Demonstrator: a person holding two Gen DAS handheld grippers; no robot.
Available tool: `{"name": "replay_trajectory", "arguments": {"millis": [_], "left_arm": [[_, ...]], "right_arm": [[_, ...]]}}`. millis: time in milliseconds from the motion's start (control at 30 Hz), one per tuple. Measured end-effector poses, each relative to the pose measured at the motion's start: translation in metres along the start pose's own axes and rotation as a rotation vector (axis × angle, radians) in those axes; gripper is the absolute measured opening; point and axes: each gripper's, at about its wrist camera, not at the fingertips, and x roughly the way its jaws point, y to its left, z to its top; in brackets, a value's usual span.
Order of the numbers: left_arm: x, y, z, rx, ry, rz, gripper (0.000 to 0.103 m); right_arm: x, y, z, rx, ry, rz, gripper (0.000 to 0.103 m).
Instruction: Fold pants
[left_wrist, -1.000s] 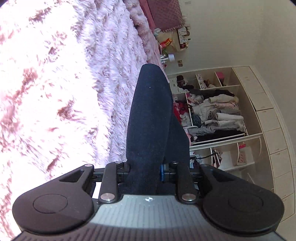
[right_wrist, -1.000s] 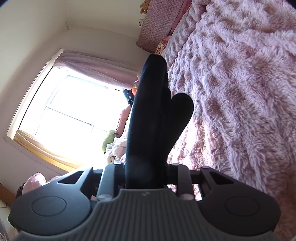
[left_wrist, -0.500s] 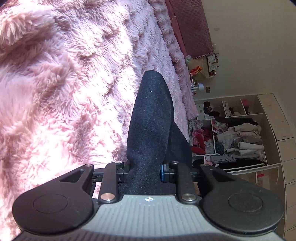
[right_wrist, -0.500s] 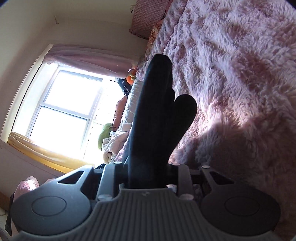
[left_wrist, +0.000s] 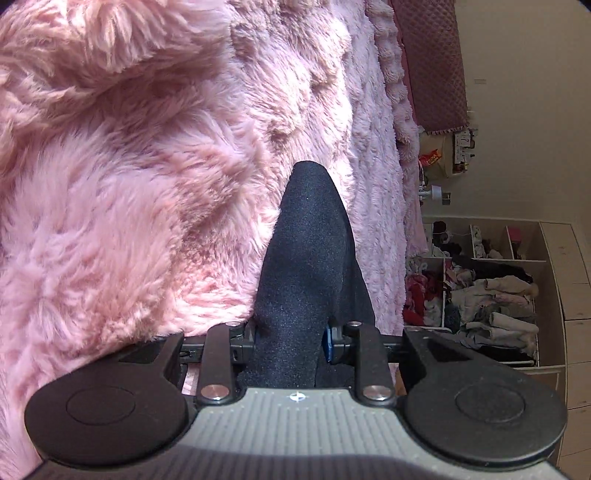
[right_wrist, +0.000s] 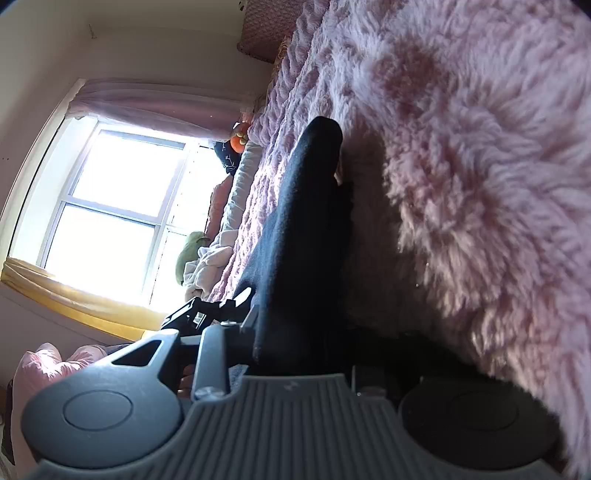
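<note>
The pants (left_wrist: 306, 236) are dark navy fabric, and a fold of them stands up between the jaws of my left gripper (left_wrist: 295, 332). The jaws are opening, with the fabric still pressed between the pads. It hangs just above the pink fluffy blanket (left_wrist: 147, 184). In the right wrist view another fold of the pants (right_wrist: 306, 221) is black against the light. My right gripper (right_wrist: 295, 332) is shut on it, low against the blanket (right_wrist: 480, 147), whose fur covers its right side. The fabric hides the fingertips of both grippers.
The blanket covers a bed with a dark pink padded headboard (left_wrist: 436, 62). Beyond the bed's edge stands an open wardrobe (left_wrist: 487, 295) stuffed with clothes. In the right wrist view a bright window (right_wrist: 110, 206) and a heap of cloth with a green plush toy (right_wrist: 192, 254) lie past the bed.
Both grippers have come down toward the blanket with the pants still in them. The fur now fills most of each view and overlaps the right gripper's side.
</note>
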Motion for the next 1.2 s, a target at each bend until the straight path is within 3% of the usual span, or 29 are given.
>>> {"name": "replay_trajectory", "arguments": {"millis": [100, 267, 400, 467, 600, 733, 900, 967, 1033, 1100, 1167, 1200], "left_arm": [[-0.017, 0.001, 0.001, 0.055, -0.052, 0.058, 0.04], [-0.036, -0.026, -0.026, 0.245, -0.187, 0.27, 0.058], [-0.037, -0.039, -0.051, 0.251, -0.328, 0.369, 0.07], [-0.037, -0.04, -0.061, 0.245, -0.405, 0.424, 0.074], [-0.034, -0.049, -0.081, 0.244, -0.535, 0.512, 0.075], [-0.038, -0.058, -0.108, 0.192, -0.686, 0.544, 0.073], [-0.047, -0.091, -0.161, 0.271, -0.877, 0.504, 0.075], [-0.038, -0.105, -0.177, 0.372, -0.866, 0.517, 0.076], [-0.02, -0.111, -0.18, 0.459, -0.757, 0.55, 0.076], [0.0, -0.109, -0.177, 0.467, -0.638, 0.597, 0.046], [0.021, -0.101, -0.172, 0.477, -0.569, 0.652, 0.031], [0.026, -0.1, -0.174, 0.497, -0.575, 0.677, 0.031]], "right_arm": [[-0.021, 0.003, 0.0, -0.003, 0.005, -0.025, 0.023], [-0.052, 0.006, -0.004, -0.012, 0.0, -0.07, 0.023], [-0.079, 0.001, -0.009, -0.013, -0.023, -0.116, 0.02], [-0.085, 0.0, -0.014, -0.019, -0.028, -0.167, 0.009], [-0.099, 0.003, -0.025, -0.077, -0.04, -0.226, 0.005], [-0.103, 0.022, -0.039, -0.136, -0.088, -0.343, 0.005], [-0.079, 0.068, -0.062, -0.458, -0.082, -0.476, 0.016], [-0.071, 0.081, -0.067, -0.514, -0.123, -0.461, 0.016], [-0.066, 0.097, -0.07, -0.571, -0.201, -0.448, 0.016], [-0.059, 0.114, -0.072, -0.643, -0.269, -0.456, 0.016], [-0.048, 0.124, -0.068, -0.701, -0.236, -0.425, 0.015], [-0.036, 0.129, -0.063, -0.723, -0.2, -0.415, 0.015]]}}
